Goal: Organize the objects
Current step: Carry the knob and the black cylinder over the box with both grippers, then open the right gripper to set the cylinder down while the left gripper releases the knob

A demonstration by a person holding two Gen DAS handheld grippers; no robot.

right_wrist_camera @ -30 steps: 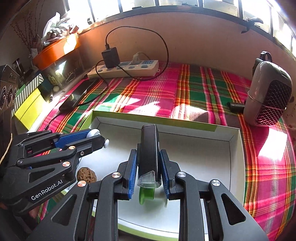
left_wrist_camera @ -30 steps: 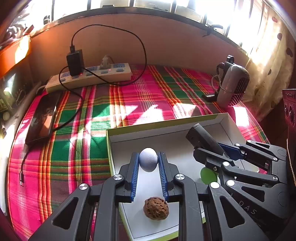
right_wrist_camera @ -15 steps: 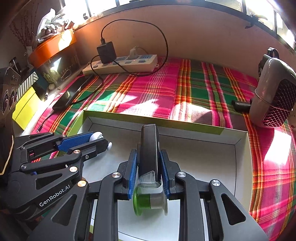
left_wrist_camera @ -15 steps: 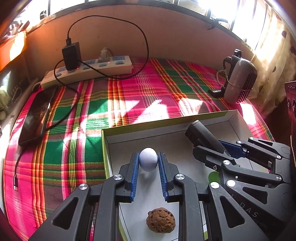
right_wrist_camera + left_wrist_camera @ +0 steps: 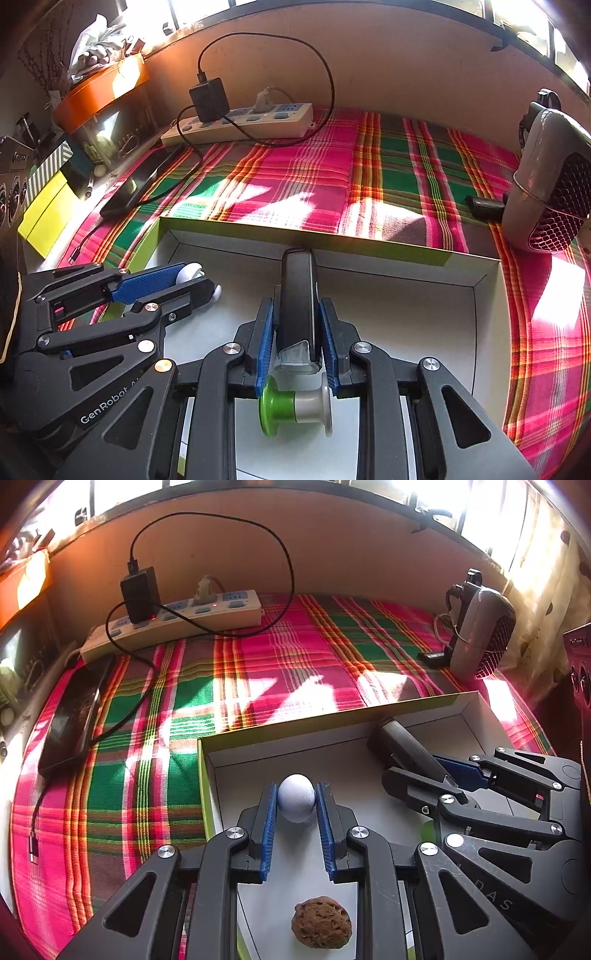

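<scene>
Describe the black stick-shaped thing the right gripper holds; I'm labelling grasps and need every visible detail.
The black device is a long, slim bar with a smooth, slightly glossy, plastic-looking shell and a clear cap at its near end. The right gripper is shut on it, blue pads pressing both long sides near the capped end. It points away from the camera, over the white box, far tip near the back wall. Whether that tip touches the box is unclear. A green-and-white spool lies below it.

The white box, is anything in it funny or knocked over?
A green-and-white spool lies tipped on its side in the white box. The walnut rests loose there too. Nothing looks spilled or broken.
</scene>
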